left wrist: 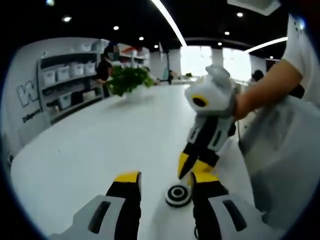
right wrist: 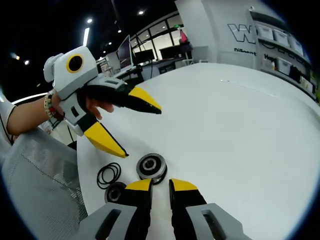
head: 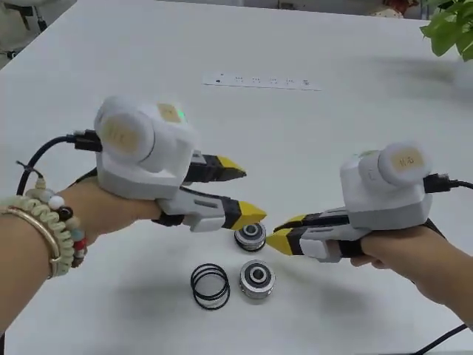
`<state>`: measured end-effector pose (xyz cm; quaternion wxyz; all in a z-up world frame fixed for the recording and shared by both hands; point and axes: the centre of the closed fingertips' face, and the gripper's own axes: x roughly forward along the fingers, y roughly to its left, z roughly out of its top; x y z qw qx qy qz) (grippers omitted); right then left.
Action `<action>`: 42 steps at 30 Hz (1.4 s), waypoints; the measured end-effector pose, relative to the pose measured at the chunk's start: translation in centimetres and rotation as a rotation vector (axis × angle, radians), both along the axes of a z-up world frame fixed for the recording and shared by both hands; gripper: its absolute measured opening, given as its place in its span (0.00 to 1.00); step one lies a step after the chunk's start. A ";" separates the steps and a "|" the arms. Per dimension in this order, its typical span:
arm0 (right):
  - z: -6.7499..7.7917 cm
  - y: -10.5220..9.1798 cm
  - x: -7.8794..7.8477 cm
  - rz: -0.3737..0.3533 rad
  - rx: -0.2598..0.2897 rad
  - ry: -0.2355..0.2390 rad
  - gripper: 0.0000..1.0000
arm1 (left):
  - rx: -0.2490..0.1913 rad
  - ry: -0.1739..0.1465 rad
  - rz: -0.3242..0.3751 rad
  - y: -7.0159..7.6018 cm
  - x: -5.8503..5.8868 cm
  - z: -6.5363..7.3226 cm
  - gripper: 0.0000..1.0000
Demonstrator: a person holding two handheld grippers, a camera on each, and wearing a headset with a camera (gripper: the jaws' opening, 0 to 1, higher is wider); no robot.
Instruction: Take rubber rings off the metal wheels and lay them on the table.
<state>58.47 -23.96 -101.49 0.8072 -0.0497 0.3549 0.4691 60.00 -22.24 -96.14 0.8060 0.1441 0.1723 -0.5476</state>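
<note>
- Left tool (head: 242, 191): jaws spread wide, pinching nothing; one tip high, the other low, just above the far wheel (head: 251, 235).
- Right tool (head: 281, 233): jaws almost pressed together w/ a thin gap showing in its own view; nothing held; tips point left at the far wheel, just beside it, not touching as far as I can tell.
- Far wheel lies flat on the white surface (head: 332, 133), axle up; dark band round its rim, so prob. rubber is on it.
- Near wheel (head: 257, 279) also flat, closer to the person; rim looks more like bare metal in head view, so likely stripped; can't be sure.
- Loose rings (head: 210, 285): small overlapping pile of black loops on the surface, just left of near wheel, apart from both tools.
- Key relation: far wheel sits betw. the two tools; in left gripper view it lies betw. that tool's own jaws, nearer the right-hand jaw; in right gripper view it's straight ahead, just past the tips, a bit left of the gap.
- Both tools about equally near; wheel is round so no long axis, rings lie in the horizontal plane round the rim; a ring prob. has to be caught at the edge and lifted up along the axle.
- Judgement: left tool's well placed to close on and steady the wheel; right tool's narrow tips suit picking the ring; risk is the wheel skidding on the smooth surface.
</note>
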 end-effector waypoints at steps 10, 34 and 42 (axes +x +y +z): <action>-0.3 0.5 -0.5 0.037 -0.001 0.005 0.12 | 0.081 0.003 -0.012 0.0 -0.8 -2.9 0.27; -0.5 1.5 -0.5 0.113 -0.020 -0.080 0.24 | 0.093 0.053 -0.005 -0.3 -1.3 -4.2 0.14; -0.8 1.2 -0.7 0.146 -0.057 -0.100 0.17 | 0.086 0.053 -0.007 -0.4 -1.3 -4.2 0.14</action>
